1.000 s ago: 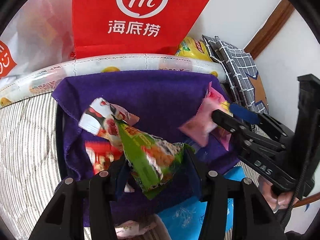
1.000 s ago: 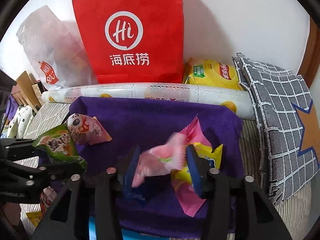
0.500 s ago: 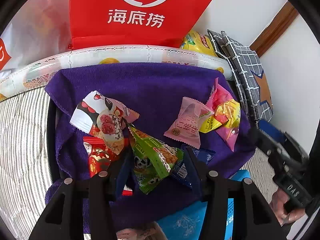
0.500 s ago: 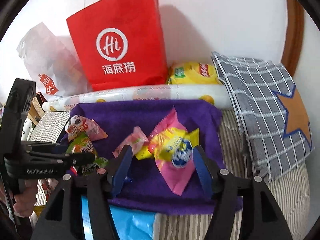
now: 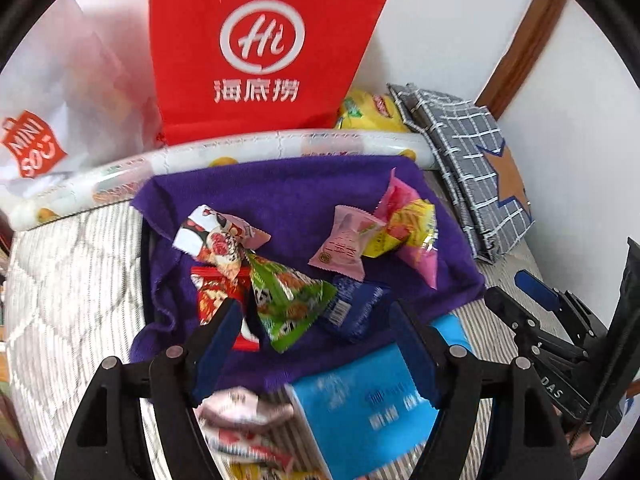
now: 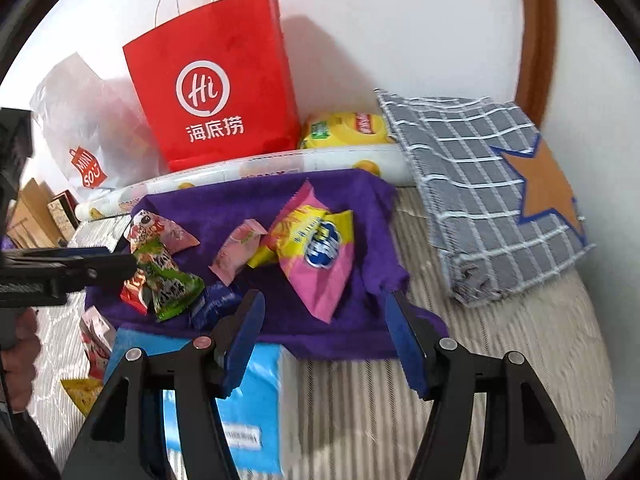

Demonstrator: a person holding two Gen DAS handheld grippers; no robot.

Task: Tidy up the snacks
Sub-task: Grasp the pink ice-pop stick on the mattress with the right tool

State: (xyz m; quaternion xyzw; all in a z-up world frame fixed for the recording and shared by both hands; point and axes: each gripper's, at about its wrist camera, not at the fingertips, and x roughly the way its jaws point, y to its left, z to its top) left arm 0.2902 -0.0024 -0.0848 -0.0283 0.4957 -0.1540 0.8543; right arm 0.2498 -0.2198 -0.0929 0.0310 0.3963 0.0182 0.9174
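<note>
On the purple cloth (image 5: 288, 196) your green packet (image 5: 290, 300) lies free beside the left gripper (image 5: 316, 344), whose jaws are opening and hold nothing. Your right gripper (image 6: 324, 340) hangs apart, empty, over the cloth's near edge.

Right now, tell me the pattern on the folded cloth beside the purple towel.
Grey with a white grid and an orange, blue-edged star: folded cloth, clearest in the right wrist view.

This looks like a bedroom in a home: a striped quilted mattress (image 6: 500, 360), a folded checked blanket (image 6: 480, 184) at the far right, shopping bags (image 6: 216, 80) against a white wall (image 6: 400, 20).
</note>
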